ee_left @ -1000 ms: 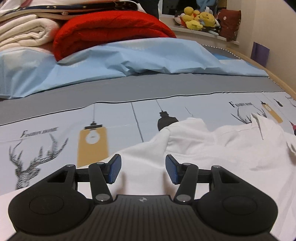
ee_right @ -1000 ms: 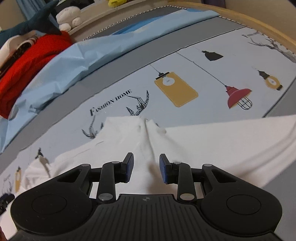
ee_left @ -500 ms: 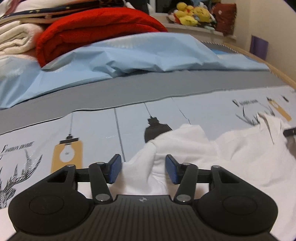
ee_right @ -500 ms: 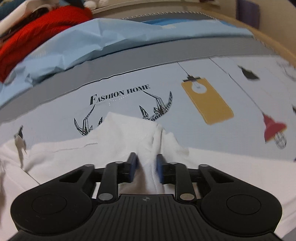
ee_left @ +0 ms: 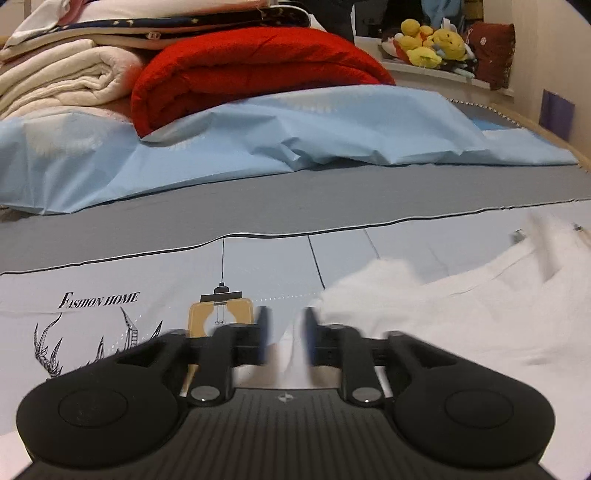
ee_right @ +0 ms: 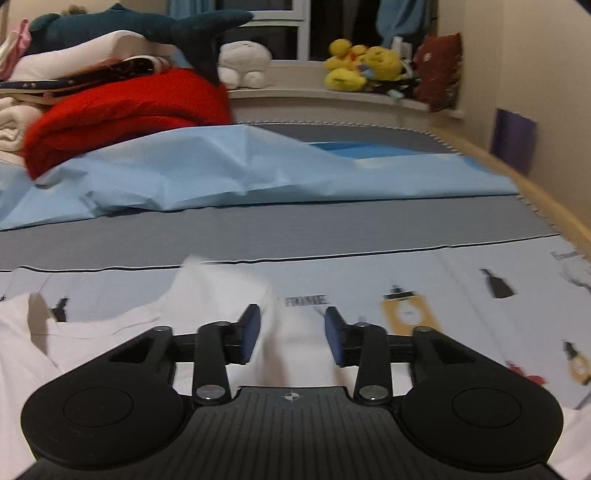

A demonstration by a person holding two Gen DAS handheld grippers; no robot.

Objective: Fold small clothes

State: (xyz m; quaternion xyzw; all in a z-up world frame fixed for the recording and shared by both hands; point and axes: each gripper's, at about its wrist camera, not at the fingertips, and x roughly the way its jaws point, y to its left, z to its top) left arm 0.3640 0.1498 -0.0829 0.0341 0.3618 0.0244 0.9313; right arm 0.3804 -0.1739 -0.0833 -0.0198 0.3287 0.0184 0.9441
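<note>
printed sheet (ee_left: pixel 110 280) carries the wording "fashion home" in black capitals beside an antler drawing, left of the left gripper (ee_left: pixel 284 338); in the right wrist view only "home" can be read, just past the right gripper (ee_right: pixel 290 334). hanging-lamp motifs in yellow, black and red are printed on the same sheet. no other writing is legible.

white garment (ee_left: pixel 461 314) lies crumpled on the printed sheet, ahead and to the right of the left gripper, and spreads under and to the left of the right gripper (ee_right: pixel 110 325).

left gripper: jaws narrow and opening, blurred; pale cloth shows in the gap, contact with the pads cannot be told. right gripper: jaws opening, spread, a ridge of white cloth standing between them, clear of the blue pads (ee_right: pixel 249 338).

beyond: a grey band, a rumpled light blue sheet (ee_left: pixel 295 136), a folded red blanket (ee_left: pixel 251 74), cream bedding (ee_left: pixel 55 85), yellow plush toys (ee_right: pixel 362 66) on a ledge, and a dark shark toy (ee_right: pixel 140 27) on the stack.
</note>
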